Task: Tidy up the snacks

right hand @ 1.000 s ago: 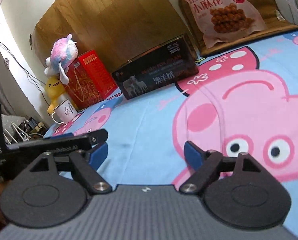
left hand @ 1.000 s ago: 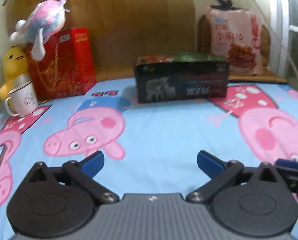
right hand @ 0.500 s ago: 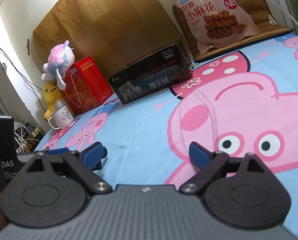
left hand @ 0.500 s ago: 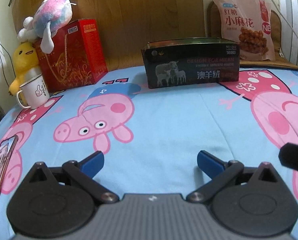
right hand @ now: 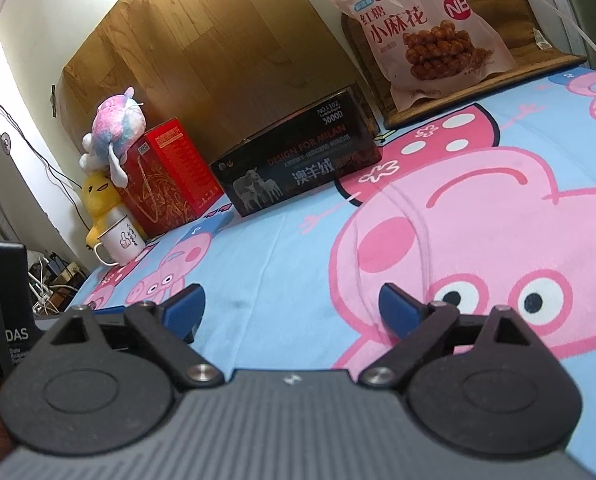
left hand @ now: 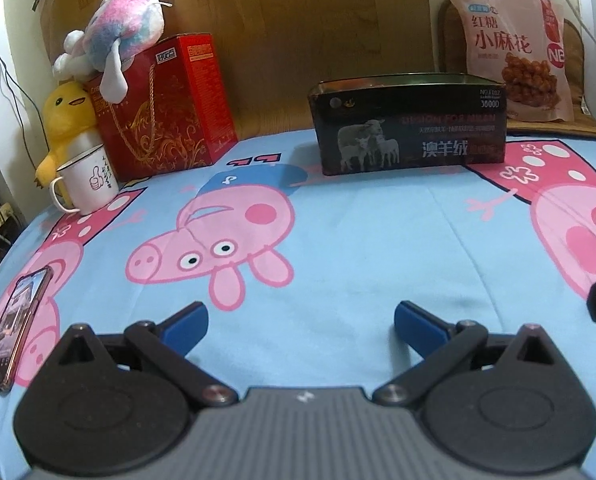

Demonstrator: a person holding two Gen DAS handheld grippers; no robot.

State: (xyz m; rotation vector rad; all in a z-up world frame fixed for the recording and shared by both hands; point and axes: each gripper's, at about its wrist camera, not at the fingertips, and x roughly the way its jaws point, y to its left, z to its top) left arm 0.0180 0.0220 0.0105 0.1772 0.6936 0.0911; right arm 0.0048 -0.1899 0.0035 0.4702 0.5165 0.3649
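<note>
Both grippers are hovering low over the bed sheet (left hand: 357, 248), nothing between the fingers. Left gripper (left hand: 301, 325) is sitting with jaws spread wide, blue fingertips (left hand: 188, 322) well apart, empty. Right gripper (right hand: 292, 310) is doing the same: jaws wide, empty, blue fingertips (right hand: 397, 308) over the big pink pig print. Snack bag (left hand: 511, 46) is leaning upright at the far right, on a wooden board (right hand: 477, 100) against the wall, well apart from both grippers. Black box (left hand: 411, 122) with sheep on the front is standing open-topped on the sheet at the far centre, just left of the bag; its contents are not visible from here. Red gift box (left hand: 166, 104) is standing at the far left, with a pink-and-blue plush (left hand: 116, 44) lying on top of it. Yellow duck plush (left hand: 68, 114) is sitting beside the red box, and a white mug (left hand: 88, 184) with a thumbs-up print is standing in front of the duck, touching or nearly touching it. A phone (left hand: 14, 320) is lying flat on the sheet near the left edge, screen lit. In the right wrist view the left gripper's body is showing at the left edge, just beside the right one.
</note>
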